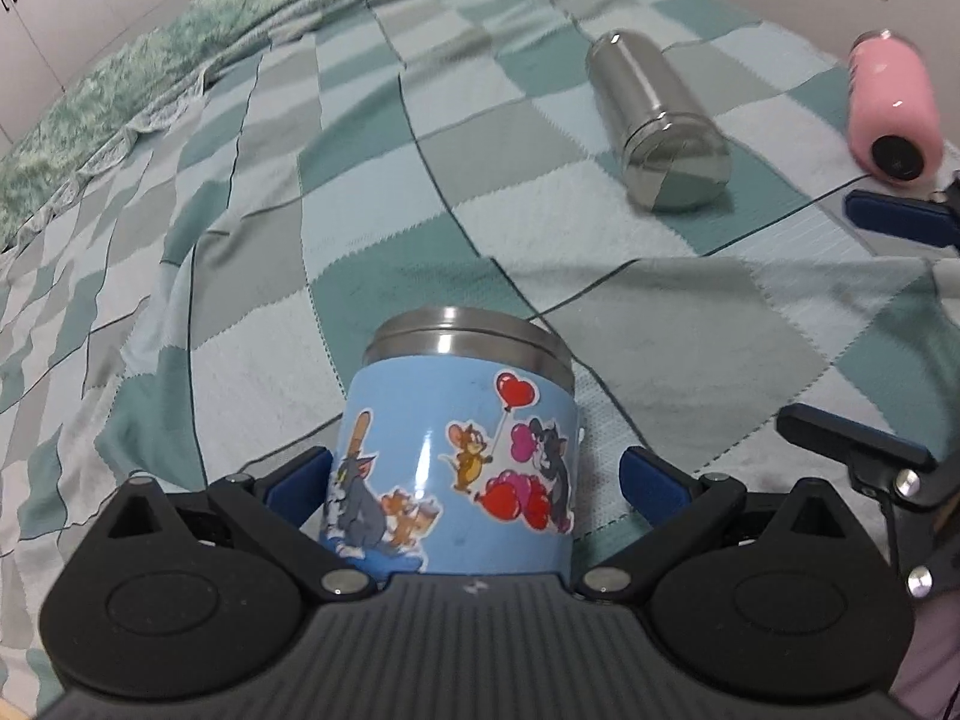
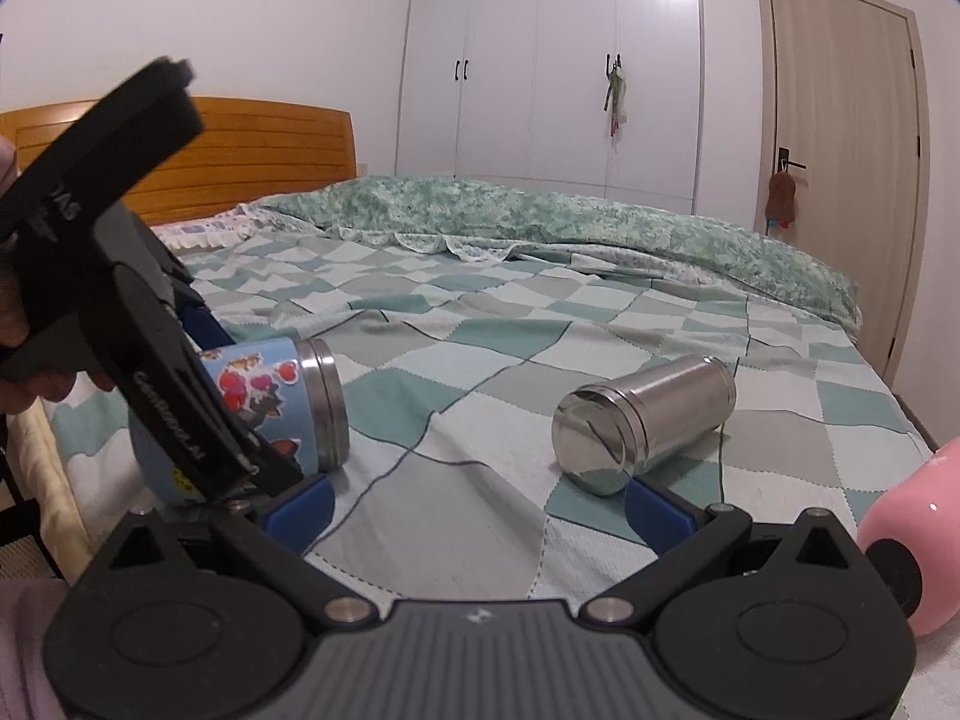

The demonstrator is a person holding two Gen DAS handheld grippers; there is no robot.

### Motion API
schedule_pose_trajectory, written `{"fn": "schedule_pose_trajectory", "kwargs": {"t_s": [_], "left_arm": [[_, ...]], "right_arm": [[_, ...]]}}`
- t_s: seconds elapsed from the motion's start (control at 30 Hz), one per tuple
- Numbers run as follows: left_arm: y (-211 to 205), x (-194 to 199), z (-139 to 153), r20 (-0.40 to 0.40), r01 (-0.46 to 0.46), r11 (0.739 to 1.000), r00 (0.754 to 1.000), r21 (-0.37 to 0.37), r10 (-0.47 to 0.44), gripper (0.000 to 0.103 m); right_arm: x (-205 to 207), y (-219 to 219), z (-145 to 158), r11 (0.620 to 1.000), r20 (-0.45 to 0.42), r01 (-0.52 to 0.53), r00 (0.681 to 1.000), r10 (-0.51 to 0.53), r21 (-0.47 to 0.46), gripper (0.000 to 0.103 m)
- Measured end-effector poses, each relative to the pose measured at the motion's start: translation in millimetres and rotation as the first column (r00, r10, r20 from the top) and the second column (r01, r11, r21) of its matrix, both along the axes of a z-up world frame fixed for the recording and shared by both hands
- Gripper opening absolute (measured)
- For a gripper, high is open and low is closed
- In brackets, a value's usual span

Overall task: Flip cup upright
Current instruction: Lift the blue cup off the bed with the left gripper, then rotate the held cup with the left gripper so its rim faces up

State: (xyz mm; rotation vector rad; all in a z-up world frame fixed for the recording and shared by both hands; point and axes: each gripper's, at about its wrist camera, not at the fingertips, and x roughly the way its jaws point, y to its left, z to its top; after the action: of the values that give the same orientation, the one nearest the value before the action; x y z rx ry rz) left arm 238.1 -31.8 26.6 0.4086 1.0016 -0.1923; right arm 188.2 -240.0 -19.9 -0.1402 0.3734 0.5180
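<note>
On the bed [image 2: 480, 360], near edge:
cup: blue cup [image 1: 456, 456] tilted on its side
left tongs [image 1: 474, 480]: pinching cup
right tongs [image 2: 480, 507]: spread, holding nothing
others: steel canister [image 2: 645, 423], pink bottle [image 2: 912, 534], both lying

This is a bedroom in a home. A bed [image 2: 540, 324] with a checked cover [image 1: 372, 192] and a green quilt [image 2: 540, 210] fills the room, backed by a wooden headboard [image 2: 240, 150]. White wardrobes [image 2: 540, 60] line the far wall, beside a wooden door [image 2: 840, 150] with a handle [image 2: 789, 165].
</note>
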Motion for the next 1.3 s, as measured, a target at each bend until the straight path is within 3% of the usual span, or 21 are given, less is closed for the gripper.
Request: {"fn": "schedule_pose_trajectory", "kwargs": {"t_s": [0.13,0.23,1.0,1.3], "left_arm": [[-1.4,8.7,-4.1,-0.027,-0.025,1.0,0.999,0.01,0.025,0.102],[-3.3,12.6,-6.4,-0.029,-0.046,0.998,0.998,0.035,0.047,0.089],[10.6,-22.1,11.2,0.068,-0.065,0.997,0.995,-0.036,0.067,0.086],[27.6,-45.4,25.3,0.139,-0.091,0.987,0.984,-0.134,0.11,0.086]], "right_arm": [[0.1,-0.6,-1.6,1.0,-0.005,0.001,1.0,-0.001,0.0,0.103],[0.2,-0.7,-2.0,1.0,-0.006,0.001,1.0,-0.001,0.0,0.103],[-6.8,-3.2,-2.7,1.0,0.025,0.017,1.0,-0.018,0.013,0.103],[-12.3,0.2,-0.1,0.999,0.048,0.017,0.999,-0.019,0.029,0.103]]}}
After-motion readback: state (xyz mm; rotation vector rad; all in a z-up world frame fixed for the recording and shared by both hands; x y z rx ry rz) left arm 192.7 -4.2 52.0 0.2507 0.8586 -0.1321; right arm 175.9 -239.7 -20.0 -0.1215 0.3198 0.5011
